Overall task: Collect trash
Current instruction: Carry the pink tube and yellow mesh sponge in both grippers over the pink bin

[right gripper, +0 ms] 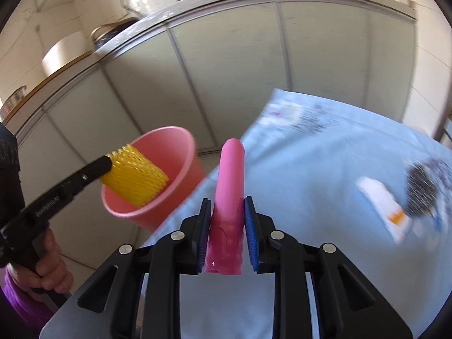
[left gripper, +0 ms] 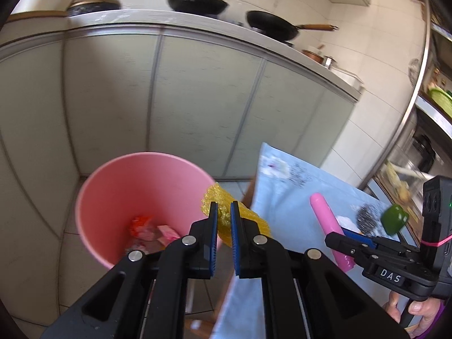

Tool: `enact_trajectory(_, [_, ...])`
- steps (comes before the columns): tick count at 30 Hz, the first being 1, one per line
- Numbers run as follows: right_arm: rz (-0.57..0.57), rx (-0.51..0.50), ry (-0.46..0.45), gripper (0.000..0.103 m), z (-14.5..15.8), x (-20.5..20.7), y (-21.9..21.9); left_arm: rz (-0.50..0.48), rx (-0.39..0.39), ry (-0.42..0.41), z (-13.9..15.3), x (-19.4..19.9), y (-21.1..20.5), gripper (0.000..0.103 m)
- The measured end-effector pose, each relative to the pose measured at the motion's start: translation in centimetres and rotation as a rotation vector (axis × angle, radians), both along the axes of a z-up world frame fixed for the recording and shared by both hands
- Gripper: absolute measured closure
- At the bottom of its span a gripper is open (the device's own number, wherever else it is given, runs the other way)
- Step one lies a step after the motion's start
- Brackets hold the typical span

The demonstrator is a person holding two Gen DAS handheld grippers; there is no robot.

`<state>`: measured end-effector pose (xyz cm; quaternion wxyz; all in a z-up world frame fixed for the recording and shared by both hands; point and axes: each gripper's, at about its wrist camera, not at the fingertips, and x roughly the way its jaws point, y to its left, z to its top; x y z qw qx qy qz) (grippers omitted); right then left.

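My left gripper [left gripper: 223, 212] is shut on a yellow foam net [left gripper: 223, 220] and holds it at the right rim of the pink bin [left gripper: 113, 186]; in the right wrist view the yellow foam net [right gripper: 135, 178] hangs over the mouth of the pink bin [right gripper: 175, 147]. The bin holds red and pink wrappers [left gripper: 147, 230]. My right gripper [right gripper: 227, 206] is shut on a pink tube-shaped wrapper [right gripper: 228, 186], held above the table edge. That pink wrapper [left gripper: 327, 220] and the right gripper [left gripper: 336, 234] show at the right of the left wrist view.
The table has a light blue cloth [right gripper: 325, 169] with a steel wool pad [right gripper: 421, 192] and a white wrapper [right gripper: 381, 206] on it. A green cap [left gripper: 394, 220] is at the right. Grey kitchen cabinets [left gripper: 197, 99] with pans [left gripper: 271, 25] on the counter stand behind.
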<state>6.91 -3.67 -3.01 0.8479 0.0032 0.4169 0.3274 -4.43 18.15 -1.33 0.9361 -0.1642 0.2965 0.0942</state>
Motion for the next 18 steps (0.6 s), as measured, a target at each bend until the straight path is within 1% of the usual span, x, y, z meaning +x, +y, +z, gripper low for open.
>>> enact_trajectory(3, [0.050,0.009,0.006,0.079,0.4,0.4,2.5,0.051,-0.007,0.001,-0.2,-0.7,2.1,0.095])
enact_trajectory(8, [0.118,0.009,0.014,0.079,0.5,1.0,6.5,0.105,-0.014,0.018,-1.0,-1.3,4.3,0.095])
enact_trajectory(14, [0.172,-0.005,0.051,0.079,-0.4,1.5,10.1,0.136,-0.020,0.053,-2.4,-1.3,5.9,0.095])
enact_trajectory(18, [0.196,-0.019,0.077,0.079,-1.4,1.7,12.3,0.152,-0.004,0.070,-3.0,-1.2,6.5,0.095])
